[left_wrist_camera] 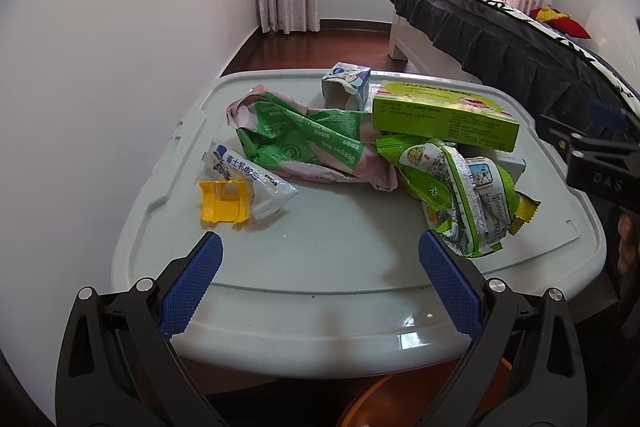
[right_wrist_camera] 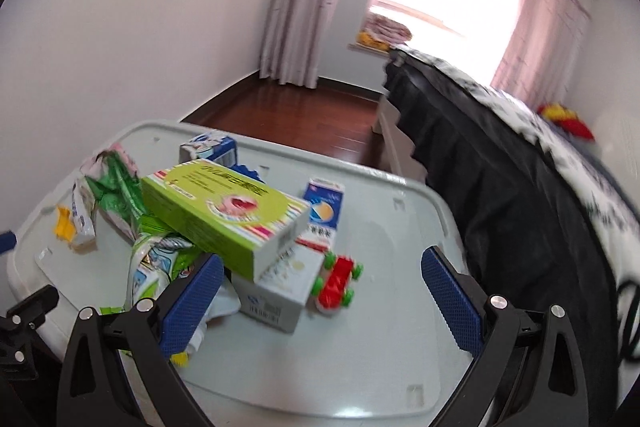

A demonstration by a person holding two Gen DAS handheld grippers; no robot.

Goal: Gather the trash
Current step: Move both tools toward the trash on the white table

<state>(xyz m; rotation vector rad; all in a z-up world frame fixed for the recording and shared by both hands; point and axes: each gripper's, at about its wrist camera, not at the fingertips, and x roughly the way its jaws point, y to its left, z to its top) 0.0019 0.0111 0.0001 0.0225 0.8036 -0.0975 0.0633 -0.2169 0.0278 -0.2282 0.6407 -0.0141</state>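
Left gripper [left_wrist_camera: 320, 267] is spread wide with nothing between my blue pads [left_wrist_camera: 192, 283], hovering over the near edge of the pale grey plastic lid [left_wrist_camera: 320, 267] that's serving as the tabletop. Right gripper [right_wrist_camera: 322, 291] is wide apart too and holding nothing; that view is a bit blurry.

The trash all sits on the lid. Nearest my left side is a white sachet [left_wrist_camera: 250, 179] with a small yellow plastic piece [left_wrist_camera: 222, 201] lying on it. Behind that is a crumpled green-and-pink wrapper [left_wrist_camera: 304, 143], and off to the right a green snack bag [left_wrist_camera: 460, 195] close to my right-hand finger. A lime-green carton [left_wrist_camera: 444, 119] rests tilted on top of the pile, with an opened little blue-and-white box [left_wrist_camera: 346, 87] behind it.

From the right wrist view I also get a white box [right_wrist_camera: 276, 291] under the lime-green carton, a blue-and-white carton [right_wrist_camera: 322, 211] behind, and a red toy car with green wheels [right_wrist_camera: 336, 281] just beside the white box. The bed [right_wrist_camera: 500, 187] runs along the right.
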